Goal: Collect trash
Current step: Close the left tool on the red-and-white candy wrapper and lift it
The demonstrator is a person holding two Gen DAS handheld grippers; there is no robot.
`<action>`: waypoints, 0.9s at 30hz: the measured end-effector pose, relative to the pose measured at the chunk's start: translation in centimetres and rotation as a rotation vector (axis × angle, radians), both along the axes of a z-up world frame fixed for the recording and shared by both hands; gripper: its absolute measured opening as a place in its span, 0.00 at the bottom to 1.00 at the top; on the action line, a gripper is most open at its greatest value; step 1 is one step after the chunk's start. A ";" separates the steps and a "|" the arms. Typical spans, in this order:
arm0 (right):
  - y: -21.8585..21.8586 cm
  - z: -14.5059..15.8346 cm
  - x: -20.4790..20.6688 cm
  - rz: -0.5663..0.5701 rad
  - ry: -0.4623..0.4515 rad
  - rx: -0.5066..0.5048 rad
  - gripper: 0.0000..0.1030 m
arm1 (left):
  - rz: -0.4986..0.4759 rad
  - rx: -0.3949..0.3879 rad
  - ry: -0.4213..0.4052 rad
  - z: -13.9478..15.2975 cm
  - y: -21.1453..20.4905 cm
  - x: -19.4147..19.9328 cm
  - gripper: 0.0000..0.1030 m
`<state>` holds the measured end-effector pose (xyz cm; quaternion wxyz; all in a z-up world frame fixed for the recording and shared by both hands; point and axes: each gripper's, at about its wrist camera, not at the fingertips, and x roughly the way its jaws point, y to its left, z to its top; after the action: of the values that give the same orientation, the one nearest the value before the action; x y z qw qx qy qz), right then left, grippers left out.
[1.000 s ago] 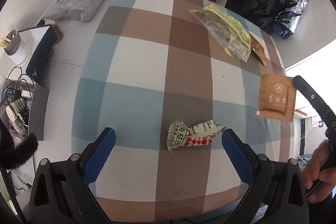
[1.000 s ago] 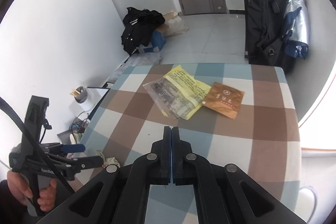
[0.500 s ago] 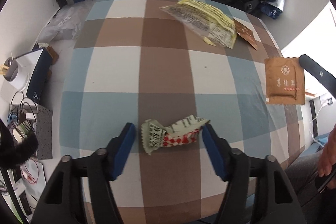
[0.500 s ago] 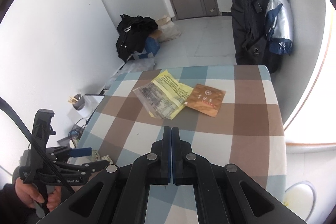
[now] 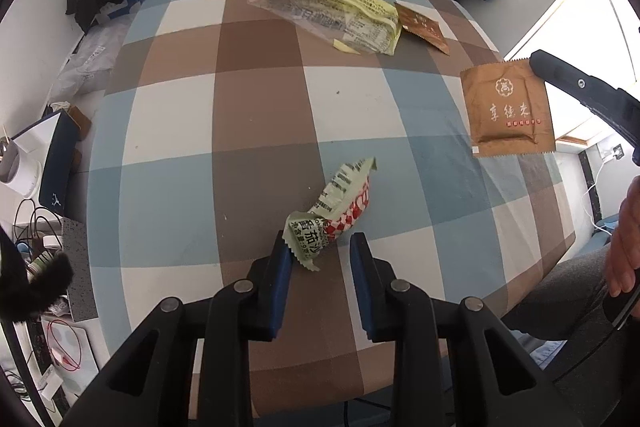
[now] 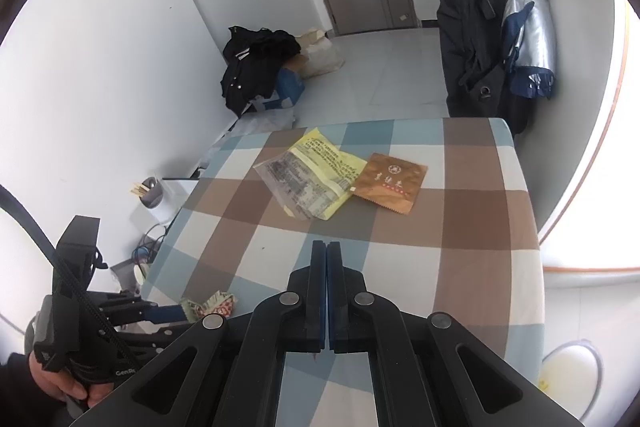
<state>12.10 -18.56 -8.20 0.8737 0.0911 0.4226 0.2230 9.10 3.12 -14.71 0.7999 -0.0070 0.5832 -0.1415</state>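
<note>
Crumpled green-and-red wrapper (image 5: pixel 332 213) seen on near part of checked worktop (image 5: pixel 256 115), only its near tip between half-closed jaws of left gripper (image 5: pixel 320 259), not yet pinched. Brown sachet (image 5: pixel 506 109) held aloft, right gripper (image 6: pixel 326 291) clamped on it. Risk judged: thin tip slipped or torn if closed so shallow.

both grippers are black angular frames — the left gripper (image 5: pixel 320 247) and right gripper (image 6: pixel 327 247) each carry blue-padded fingers (image 5: pixel 279 275) and round silver pivot screws. bare skin on the right hand (image 5: pixel 624 239) — dark sleeve at the left hand (image 6: pixel 60 387).
</note>
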 end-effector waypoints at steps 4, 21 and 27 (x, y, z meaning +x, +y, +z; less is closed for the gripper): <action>-0.1 -0.2 0.2 -0.006 0.015 0.005 0.00 | 0.016 -0.023 0.005 0.0 0.0 0.1 0.27; 0.3 -0.4 0.4 0.006 0.019 0.003 0.00 | 0.008 0.158 -0.065 -0.7 -1.7 1.3 0.55; 0.2 -0.5 0.4 0.007 0.021 0.003 0.00 | -0.066 0.173 -0.093 -0.6 -2.7 1.4 0.55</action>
<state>12.49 -18.34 -8.68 0.8683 0.0931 0.4319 0.2256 10.55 0.37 -15.27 0.8186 0.0878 0.5553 -0.1173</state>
